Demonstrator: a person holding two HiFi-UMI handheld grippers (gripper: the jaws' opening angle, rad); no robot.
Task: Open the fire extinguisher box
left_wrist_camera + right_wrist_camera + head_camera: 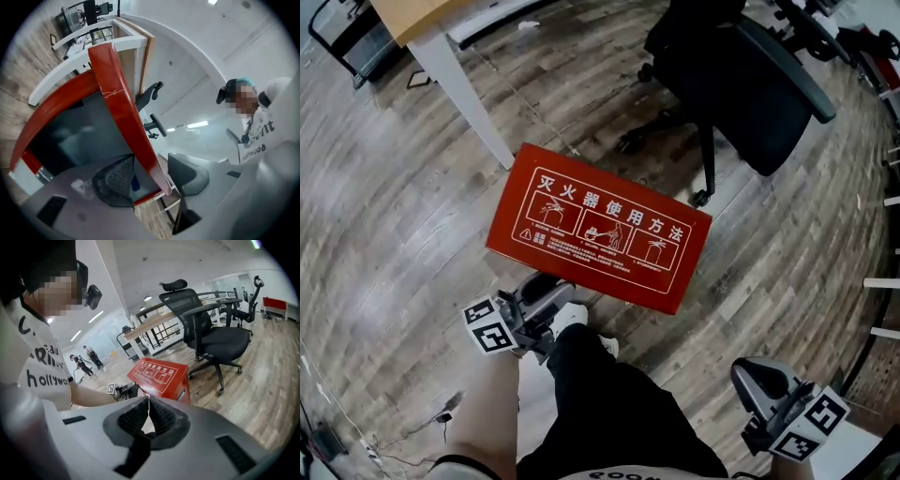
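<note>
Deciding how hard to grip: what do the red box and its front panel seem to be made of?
Box: probably painted sheet metal, glossy red, judging by its crisp folded edges and white printing. Front panel: glass or clear plastic, grey and faintly reflective; which one cannot be told.

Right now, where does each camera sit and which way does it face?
Head view: on the head, steeply down at the red box; left gripper, right gripper, a leg show.
Left gripper view: on the left gripper, facing the box's edge between open jaws; person's torso at right.
Right gripper view: on the right gripper, over shut jaws toward box and office chair; person's arm shows.
Shared: head and right gripper views show the box's printed lid.
</note>
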